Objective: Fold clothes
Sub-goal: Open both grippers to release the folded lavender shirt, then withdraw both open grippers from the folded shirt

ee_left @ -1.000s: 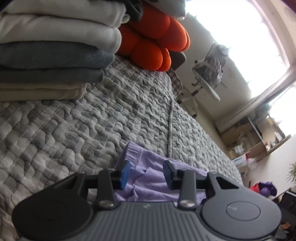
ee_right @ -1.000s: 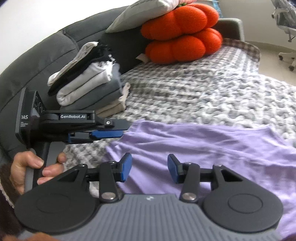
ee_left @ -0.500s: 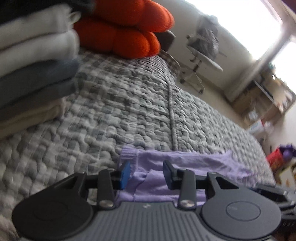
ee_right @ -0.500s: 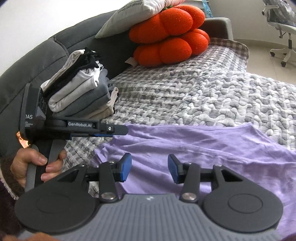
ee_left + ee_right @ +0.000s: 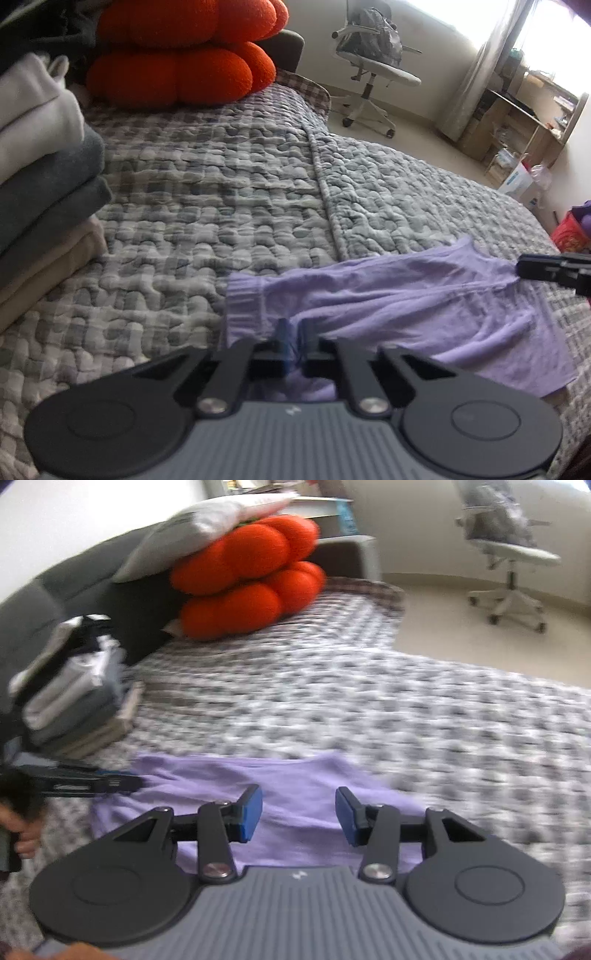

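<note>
A purple garment [image 5: 424, 295] lies flat on the grey quilted cover [image 5: 221, 184]. My left gripper [image 5: 293, 343] is shut on its near ribbed edge, with cloth pinched between the blue pads. In the right wrist view the same gripper [image 5: 136, 781] bites the garment's [image 5: 295, 794] left edge, held by a hand [image 5: 26, 838]. My right gripper [image 5: 299, 816] hovers open over the cloth with nothing between its pads. Its dark tip [image 5: 524, 267] shows at the garment's far right corner in the left wrist view.
A stack of folded clothes [image 5: 44, 166] stands at the left against the dark sofa back [image 5: 74, 587]. Orange round cushions [image 5: 177, 55] lie behind it. Past the cover's edge are an office chair [image 5: 373, 70] and shelves [image 5: 517, 122] on the floor.
My left jaws have closed on the garment's edge, and that wrist has rolled level. The right gripper has swept sideways over the cloth, still open, and its view is blurred.
</note>
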{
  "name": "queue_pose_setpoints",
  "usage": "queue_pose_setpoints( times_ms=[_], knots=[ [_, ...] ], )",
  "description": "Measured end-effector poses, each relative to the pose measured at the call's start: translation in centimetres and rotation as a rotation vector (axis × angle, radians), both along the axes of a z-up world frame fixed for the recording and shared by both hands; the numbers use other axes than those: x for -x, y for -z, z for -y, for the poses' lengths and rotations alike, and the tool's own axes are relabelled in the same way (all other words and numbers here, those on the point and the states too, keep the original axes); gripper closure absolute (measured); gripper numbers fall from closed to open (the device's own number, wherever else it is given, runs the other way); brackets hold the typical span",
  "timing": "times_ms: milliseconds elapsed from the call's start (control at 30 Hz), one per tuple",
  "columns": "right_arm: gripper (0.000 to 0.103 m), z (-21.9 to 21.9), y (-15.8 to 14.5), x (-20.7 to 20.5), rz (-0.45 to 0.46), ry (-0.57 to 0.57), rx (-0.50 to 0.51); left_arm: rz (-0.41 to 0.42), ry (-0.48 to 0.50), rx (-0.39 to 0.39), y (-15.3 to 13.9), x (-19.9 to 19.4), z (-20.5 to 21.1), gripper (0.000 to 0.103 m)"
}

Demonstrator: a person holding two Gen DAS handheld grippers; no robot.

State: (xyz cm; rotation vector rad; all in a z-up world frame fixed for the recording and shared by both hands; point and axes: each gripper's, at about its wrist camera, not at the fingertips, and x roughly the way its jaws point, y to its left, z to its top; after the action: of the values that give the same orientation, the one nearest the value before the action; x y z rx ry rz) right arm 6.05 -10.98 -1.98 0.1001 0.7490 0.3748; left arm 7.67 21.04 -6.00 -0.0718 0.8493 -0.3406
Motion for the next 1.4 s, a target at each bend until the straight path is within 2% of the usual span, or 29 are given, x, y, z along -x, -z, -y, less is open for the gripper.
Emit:
queue_pose_setpoints(
  times_ms=[167, 233, 300, 433, 733, 933, 1000, 1233, 1400],
  knots=[
    [0.055, 2.6, 0.1, 0.3, -0.003, 0.071, 0.015, 0.141, -0.051, -0.004, -1.1, 2.1, 0.2, 0.1],
    [0.055, 3.4, -0.1, 0.4, 0.007, 0.094, 0.026, 0.184, -0.09, 0.013, -1.5, 2.5, 0.0, 0.1],
    [0.055, 4.0, -0.2, 0.4, 0.011, 0.104, 0.028, 0.202, -0.139, -0.003, -1.5, 2.4, -0.1, 0.1],
    [0.055, 4.2, 0.0, 0.3, 0.006, 0.072, 0.028, 0.16, -0.195, -0.002, -1.2, 1.6, -0.5, 0.096],
    [0.055, 0.9, 1.1, 0.2, 0.029, -0.147, 0.082, 0.182, -0.114, 0.037, -1.5, 3.6, 2.1, 0.078],
    [0.055, -0.1, 1.4, -0.4, 0.03, -0.228, 0.069, 0.163, -0.072, 0.031, -1.0, 3.8, 3.9, 0.064],
    [0.055, -0.2, 1.7, -0.6, 0.023, -0.243, 0.07, 0.157, -0.058, 0.033, -0.9, 3.5, 4.3, 0.061],
    [0.055, -0.3, 2.5, -0.9, 0.003, -0.252, 0.088, 0.146, -0.022, 0.023, -0.5, 2.8, 5.2, 0.06],
    [0.055, -0.4, 2.7, -0.8, -0.003, -0.266, 0.101, 0.121, 0.024, 0.02, -0.1, 2.1, 5.3, 0.05]
  ],
)
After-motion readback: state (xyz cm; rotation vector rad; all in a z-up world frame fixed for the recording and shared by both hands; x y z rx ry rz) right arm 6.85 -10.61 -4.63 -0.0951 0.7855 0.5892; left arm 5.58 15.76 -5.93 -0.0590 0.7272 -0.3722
